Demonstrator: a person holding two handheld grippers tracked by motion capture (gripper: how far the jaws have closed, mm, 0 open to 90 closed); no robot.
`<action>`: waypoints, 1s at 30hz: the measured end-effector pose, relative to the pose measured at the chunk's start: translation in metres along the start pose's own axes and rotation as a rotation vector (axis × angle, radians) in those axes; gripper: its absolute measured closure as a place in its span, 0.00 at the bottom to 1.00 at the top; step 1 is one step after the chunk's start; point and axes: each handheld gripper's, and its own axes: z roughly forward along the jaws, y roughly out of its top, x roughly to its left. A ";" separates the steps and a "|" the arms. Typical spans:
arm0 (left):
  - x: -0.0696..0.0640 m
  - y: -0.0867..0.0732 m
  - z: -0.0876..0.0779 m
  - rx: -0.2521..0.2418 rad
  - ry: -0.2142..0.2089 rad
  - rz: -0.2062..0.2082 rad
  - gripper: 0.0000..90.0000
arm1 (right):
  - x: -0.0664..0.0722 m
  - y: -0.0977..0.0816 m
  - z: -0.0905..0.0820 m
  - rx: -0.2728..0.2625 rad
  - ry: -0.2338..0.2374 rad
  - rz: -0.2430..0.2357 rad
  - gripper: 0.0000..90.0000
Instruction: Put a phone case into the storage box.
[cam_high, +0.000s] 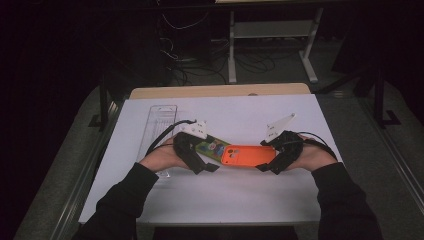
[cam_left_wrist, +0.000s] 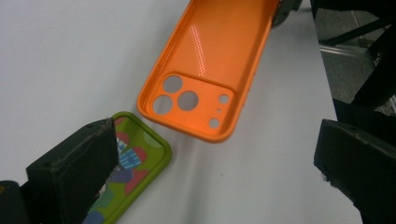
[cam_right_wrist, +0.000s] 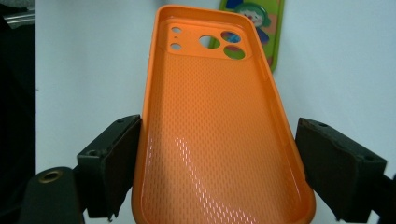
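Your right tongs (cam_right_wrist: 212, 172) clamp the orange phone case (cam_right_wrist: 217, 126) across its width, one jaw against each long edge, near the end away from the camera holes. That edge grip leaves the hollow inside facing up and the holed end free, likely for fitting something in. The case hangs just above the white sheet (cam_high: 240, 192) near its middle, holed end pointing toward nine o'clock in the high view.

Your left tongs (cam_left_wrist: 219, 154) stand wide open with nothing between them, just over the green phone case (cam_left_wrist: 133, 170), which lies flat at about eight o'clock from the orange one.

Count two tongs, two cases, and one clear plastic tray (cam_high: 161, 120) at eleven o'clock.
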 end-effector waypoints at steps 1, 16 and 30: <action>0.001 0.000 0.001 -0.004 -0.002 0.002 0.00 | 0.000 0.002 0.001 -0.002 0.006 -0.005 0.17; 0.009 0.005 0.020 0.045 -0.074 0.076 0.00 | 0.006 0.026 0.008 -0.022 0.038 -0.066 0.17; 0.011 0.004 0.037 0.113 -0.127 0.100 0.00 | 0.010 0.037 0.010 -0.038 0.052 -0.092 0.17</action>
